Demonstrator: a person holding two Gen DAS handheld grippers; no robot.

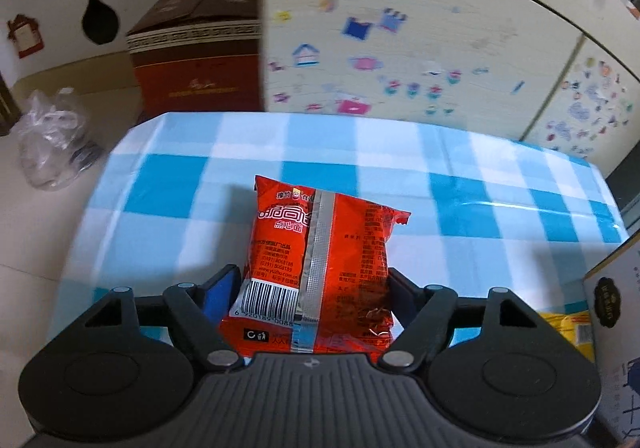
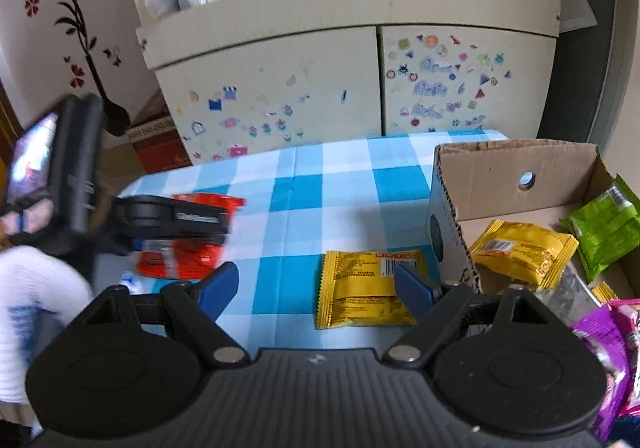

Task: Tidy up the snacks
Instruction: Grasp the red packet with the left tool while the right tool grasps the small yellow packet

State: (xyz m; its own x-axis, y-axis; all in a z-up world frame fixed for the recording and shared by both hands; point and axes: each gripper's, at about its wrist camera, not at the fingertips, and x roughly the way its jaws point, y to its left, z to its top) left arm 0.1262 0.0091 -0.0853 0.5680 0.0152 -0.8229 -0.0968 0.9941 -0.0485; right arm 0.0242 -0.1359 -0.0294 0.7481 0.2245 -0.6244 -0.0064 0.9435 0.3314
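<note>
A red snack packet (image 1: 320,248) lies back side up, barcode showing, on the blue-and-white checked tablecloth (image 1: 180,175). My left gripper (image 1: 312,280) straddles its near end, with both fingers against its sides. In the right wrist view the left gripper (image 2: 176,219) shows at the left, clamped around the red packet (image 2: 188,260). My right gripper (image 2: 316,284) stands open just above the cloth. A yellow snack packet (image 2: 360,288) lies under its right finger and touches neither pad.
An open cardboard box (image 2: 516,175) at the table's right holds a yellow packet (image 2: 524,252), a green packet (image 2: 604,232) and purple packets (image 2: 612,348). A sticker-covered cabinet (image 2: 280,79) stands behind the table. A brown carton (image 1: 196,59) and a plastic bag (image 1: 52,139) sit on the floor.
</note>
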